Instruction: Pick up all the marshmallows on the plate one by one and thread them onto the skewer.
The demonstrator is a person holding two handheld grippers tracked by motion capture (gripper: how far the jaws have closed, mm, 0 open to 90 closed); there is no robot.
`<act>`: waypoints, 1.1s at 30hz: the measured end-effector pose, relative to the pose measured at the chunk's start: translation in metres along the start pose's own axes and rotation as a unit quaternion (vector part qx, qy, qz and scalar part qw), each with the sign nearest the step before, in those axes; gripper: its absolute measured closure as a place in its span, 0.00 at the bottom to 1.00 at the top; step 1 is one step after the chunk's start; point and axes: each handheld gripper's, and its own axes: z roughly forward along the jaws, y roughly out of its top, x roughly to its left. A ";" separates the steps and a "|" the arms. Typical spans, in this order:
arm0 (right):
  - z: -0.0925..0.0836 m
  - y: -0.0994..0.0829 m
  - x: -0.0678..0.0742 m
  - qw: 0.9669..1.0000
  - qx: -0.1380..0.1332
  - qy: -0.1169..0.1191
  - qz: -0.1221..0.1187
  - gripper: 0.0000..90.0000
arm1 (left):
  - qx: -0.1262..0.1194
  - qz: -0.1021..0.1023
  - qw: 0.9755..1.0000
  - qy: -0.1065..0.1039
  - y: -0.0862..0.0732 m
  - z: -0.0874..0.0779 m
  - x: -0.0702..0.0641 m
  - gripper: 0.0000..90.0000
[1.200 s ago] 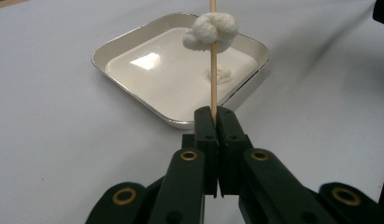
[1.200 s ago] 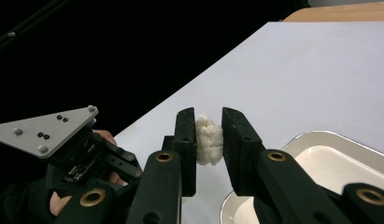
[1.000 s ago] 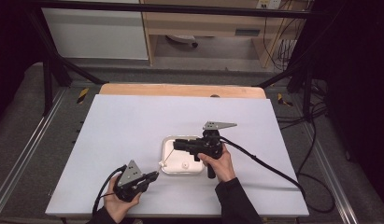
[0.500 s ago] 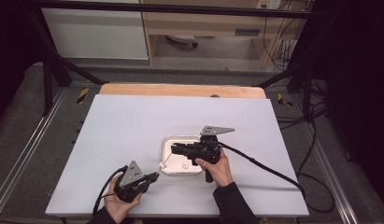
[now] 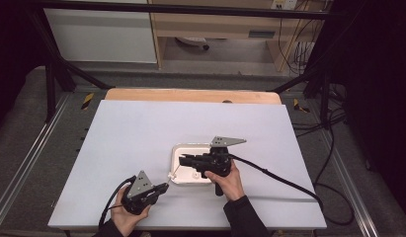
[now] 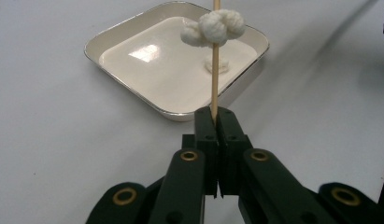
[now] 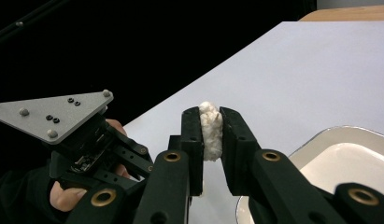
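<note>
My left tool [image 6: 216, 122] clamps a skewer [image 6: 215, 79] threaded with white lumps [image 6: 213, 28] near the counter's [image 5: 141, 133] front edge, while my right tool [image 7: 212, 126] squeezes another white lump [image 7: 210, 130] above the tray [image 5: 177, 153].

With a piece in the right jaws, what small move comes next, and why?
Probably carry the right gripper with its white piece to the skewer tip: the left gripper holds it with pieces already threaded.
</note>
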 end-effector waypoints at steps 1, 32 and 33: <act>0.000 0.000 0.000 1.000 0.000 -0.001 -0.001 0.90 | 0.001 0.000 1.000 0.000 0.000 0.000 0.000 0.99; 0.005 -0.008 0.001 1.000 0.012 -0.005 -0.001 0.89 | 0.000 -0.001 1.000 -0.007 0.000 0.002 0.000 0.99; 0.005 -0.008 0.001 1.000 0.013 -0.004 0.000 0.89 | -0.009 -0.003 1.000 -0.008 0.001 0.002 0.000 0.99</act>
